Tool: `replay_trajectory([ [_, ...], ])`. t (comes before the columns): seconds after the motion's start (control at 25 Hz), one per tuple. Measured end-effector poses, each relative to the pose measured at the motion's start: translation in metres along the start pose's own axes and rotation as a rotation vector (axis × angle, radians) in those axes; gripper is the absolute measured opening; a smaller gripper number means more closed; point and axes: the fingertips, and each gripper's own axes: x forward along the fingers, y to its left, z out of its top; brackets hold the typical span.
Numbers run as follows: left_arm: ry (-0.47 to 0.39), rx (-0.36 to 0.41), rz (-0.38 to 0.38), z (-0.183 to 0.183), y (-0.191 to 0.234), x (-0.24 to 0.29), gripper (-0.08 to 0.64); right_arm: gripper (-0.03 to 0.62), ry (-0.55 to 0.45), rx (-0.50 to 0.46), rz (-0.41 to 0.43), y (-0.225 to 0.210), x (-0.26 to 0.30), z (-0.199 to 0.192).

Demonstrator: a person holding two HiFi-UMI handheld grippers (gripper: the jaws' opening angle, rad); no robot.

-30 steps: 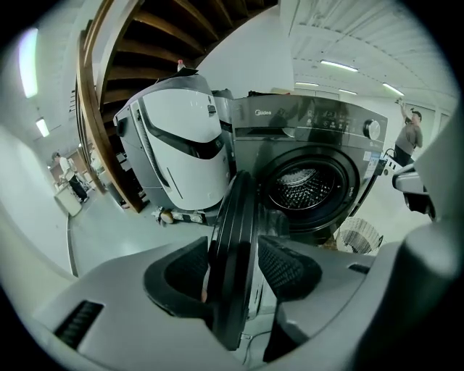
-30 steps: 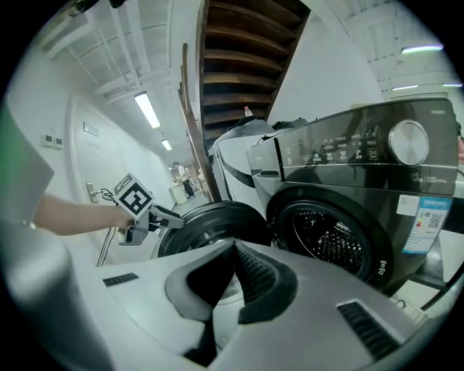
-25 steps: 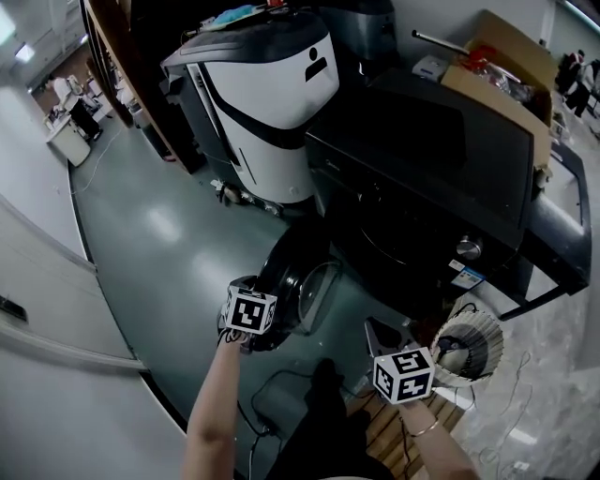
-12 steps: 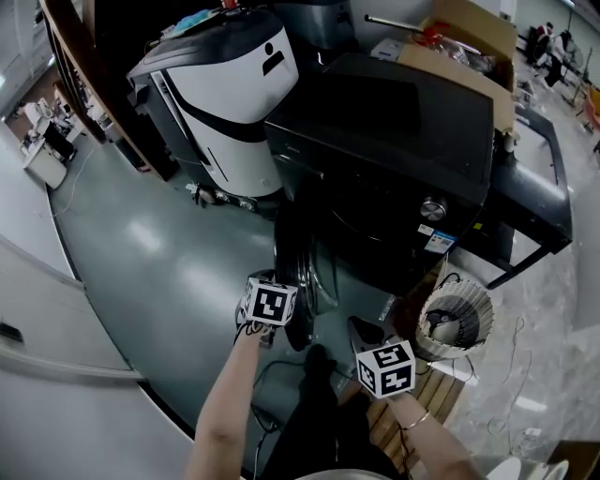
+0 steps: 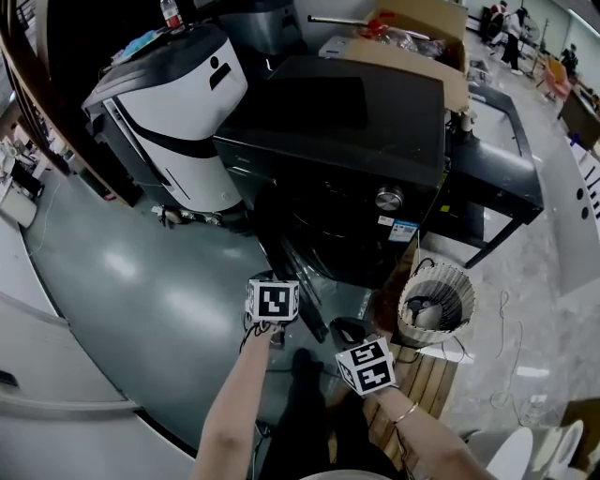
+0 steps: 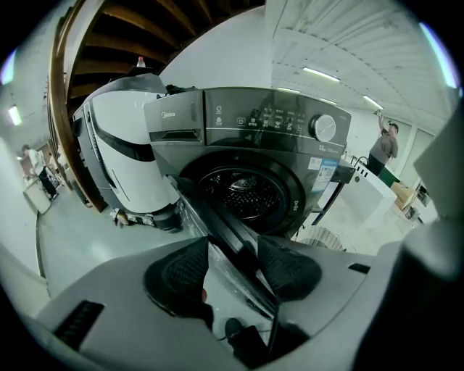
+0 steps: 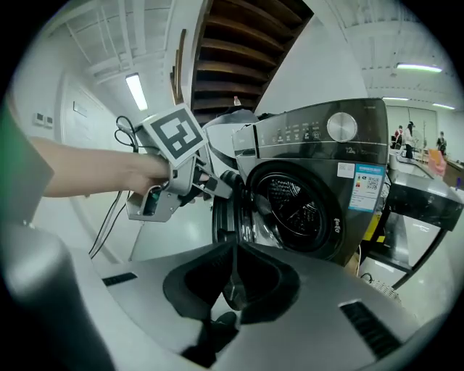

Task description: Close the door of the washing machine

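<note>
Reads as an open test hall or lab, not a home. Shows a washing machine (image 5: 356, 141) freestanding on a glossy grey-green floor (image 5: 122, 281), beside a white-and-black machine casing (image 5: 178, 112) and a cluttered cardboard box (image 5: 412, 47). Has strip lights (image 6: 322, 74) overhead, an open stair underside (image 7: 246, 51), and people (image 5: 506, 23) far off.

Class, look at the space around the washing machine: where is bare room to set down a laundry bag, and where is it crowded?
Free: the grey floor between the white machine and the door; also the washer top. Crowded: right of the door, with the basket and wooden slats.
</note>
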Motion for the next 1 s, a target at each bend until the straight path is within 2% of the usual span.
replay_trajectory([
  [0.28, -0.023, -0.076, -0.010, 0.018, -0.025, 0.021, 0.241, 0.060, 0.063, -0.031, -0.046, -0.026, 0.028, -0.012],
  [0.44, -0.032, -0.102, -0.018, 0.026, -0.032, 0.030, 0.245, 0.074, 0.102, -0.087, -0.072, -0.040, 0.048, -0.015],
  [0.72, -0.035, -0.124, -0.045, 0.037, -0.038, 0.040, 0.253, 0.098, 0.165, -0.178, -0.116, -0.053, 0.075, -0.016],
  [1.0, -0.036, -0.133, -0.064, 0.047, -0.044, 0.047, 0.261, 0.086, 0.218, -0.227, -0.174, -0.070, 0.093, -0.017],
])
